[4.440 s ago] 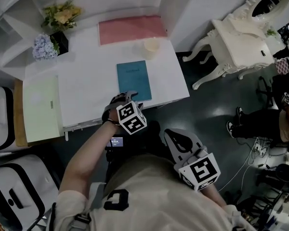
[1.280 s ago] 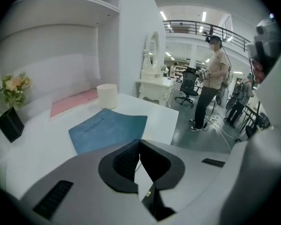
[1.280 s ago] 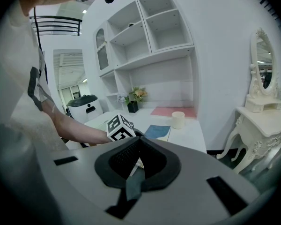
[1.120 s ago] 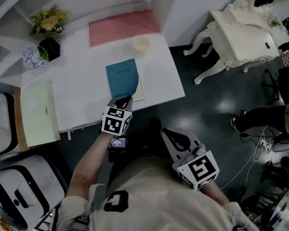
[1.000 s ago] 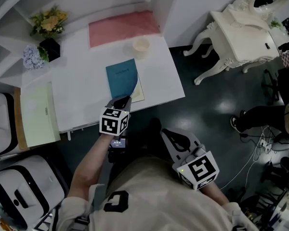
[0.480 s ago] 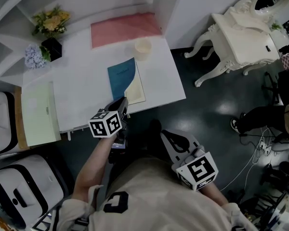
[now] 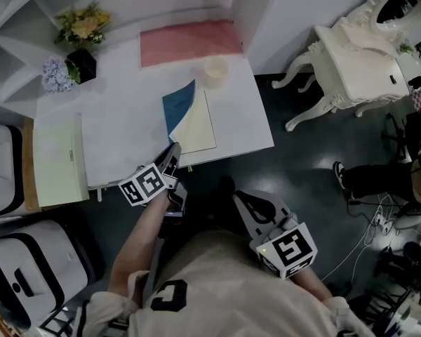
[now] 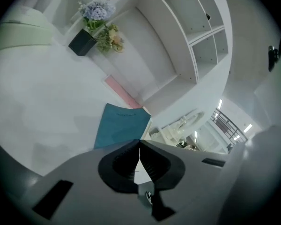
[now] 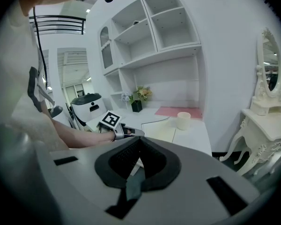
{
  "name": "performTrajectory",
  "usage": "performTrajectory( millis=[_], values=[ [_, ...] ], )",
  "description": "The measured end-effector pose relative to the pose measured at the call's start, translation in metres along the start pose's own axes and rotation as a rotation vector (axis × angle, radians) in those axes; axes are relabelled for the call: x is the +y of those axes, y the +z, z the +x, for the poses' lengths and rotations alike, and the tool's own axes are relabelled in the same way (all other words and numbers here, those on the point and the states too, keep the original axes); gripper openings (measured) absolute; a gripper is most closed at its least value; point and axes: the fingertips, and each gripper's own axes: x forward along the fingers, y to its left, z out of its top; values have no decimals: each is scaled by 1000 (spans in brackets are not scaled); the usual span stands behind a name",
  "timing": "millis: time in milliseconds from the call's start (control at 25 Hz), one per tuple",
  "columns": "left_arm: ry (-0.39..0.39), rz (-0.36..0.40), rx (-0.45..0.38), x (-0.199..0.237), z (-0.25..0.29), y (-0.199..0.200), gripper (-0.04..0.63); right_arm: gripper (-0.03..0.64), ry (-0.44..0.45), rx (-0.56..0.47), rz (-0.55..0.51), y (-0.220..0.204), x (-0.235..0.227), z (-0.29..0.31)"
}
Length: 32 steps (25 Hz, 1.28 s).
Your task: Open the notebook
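Note:
The teal notebook lies on the white table (image 7: 119, 128). Its cover (image 7: 175, 107) stands raised over the cream first page (image 7: 196, 121). My left gripper (image 7: 172, 149) is at the notebook's near left corner, shut on the corner of the cover. In the left gripper view the teal cover (image 8: 119, 125) runs down into the closed jaws of the left gripper (image 8: 139, 144). My right gripper (image 7: 244, 196) hangs off the table, near the person's body, shut and holding nothing. The right gripper view looks past the right gripper (image 9: 140, 142) to the open page (image 9: 164, 132).
A cream cup (image 7: 216, 69) stands just beyond the notebook, with a pink mat (image 7: 189, 42) behind it. Flowers in a black pot (image 7: 81, 62) are at the back left. A pale green pad (image 7: 56, 160) lies at the table's left. A white dressing table (image 7: 358, 69) stands to the right.
The left gripper has moved left and rolled with the cover's corner in it. The cover has swung up further and more of the cream page shows. The right gripper has kept still.

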Motion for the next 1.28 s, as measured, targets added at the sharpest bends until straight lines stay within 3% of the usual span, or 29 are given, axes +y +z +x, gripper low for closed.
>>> performTrajectory(
  millis=[320,800,1280],
  values=[
    [2,-94,-57,10,-14,10,17,21,13,-11,0,2,6,2],
    [53,-76,-91,23,-34,19,15,21,45,0,-13,1,14,5],
    [132,-152,-143,55,-57,26,14,21,76,-3,-34,2,21,10]
  ],
)
